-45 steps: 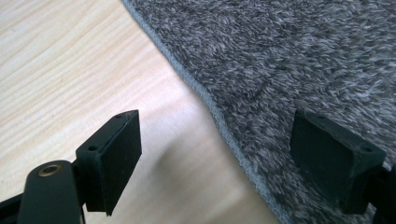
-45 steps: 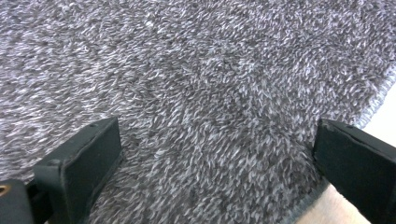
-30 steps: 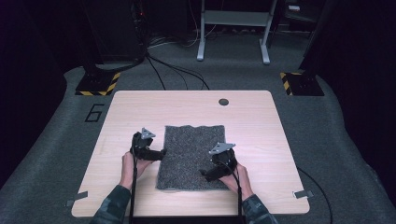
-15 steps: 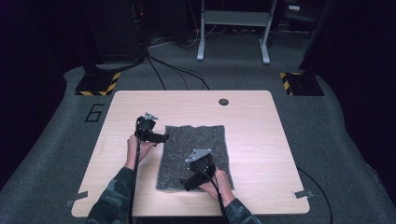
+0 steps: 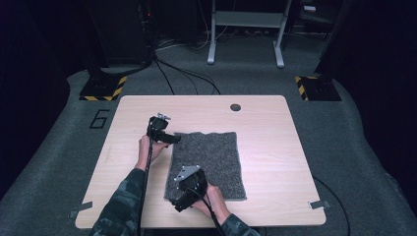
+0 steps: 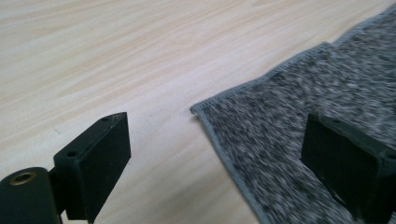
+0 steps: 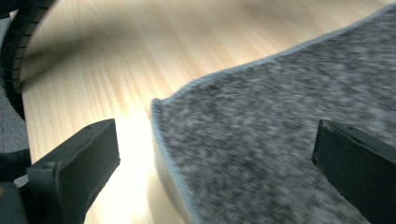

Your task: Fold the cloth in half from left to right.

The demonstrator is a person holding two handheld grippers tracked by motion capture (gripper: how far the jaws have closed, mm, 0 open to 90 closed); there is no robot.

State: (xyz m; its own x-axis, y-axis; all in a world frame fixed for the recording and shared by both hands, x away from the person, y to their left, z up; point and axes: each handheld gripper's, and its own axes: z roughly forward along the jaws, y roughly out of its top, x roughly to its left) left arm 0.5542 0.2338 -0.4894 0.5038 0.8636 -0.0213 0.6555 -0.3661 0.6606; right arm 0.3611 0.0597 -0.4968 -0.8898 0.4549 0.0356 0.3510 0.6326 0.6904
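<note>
A grey felt cloth (image 5: 209,160) lies flat in the middle of the light wooden table (image 5: 275,128). My left gripper (image 5: 173,139) is at the cloth's far left corner, pointing right. In the left gripper view it stands open (image 6: 219,137) over that corner of the cloth (image 6: 280,121), one jaw over bare wood and the other over the fabric. My right gripper (image 5: 176,199) is at the near left corner. It is open too (image 7: 217,140), straddling the slightly raised cloth edge (image 7: 261,130).
A small round hole (image 5: 235,106) sits near the table's far edge. Hazard-taped stand bases (image 5: 103,88) (image 5: 317,87) and cables lie on the floor behind, beside a painted 6 (image 5: 100,118). A ribbed cable (image 7: 14,56) curves at the right gripper view's left edge.
My right gripper has swept left along the cloth's near edge, from its right side to the near left corner. The left gripper moved slightly away and turned right onto the far left corner.
</note>
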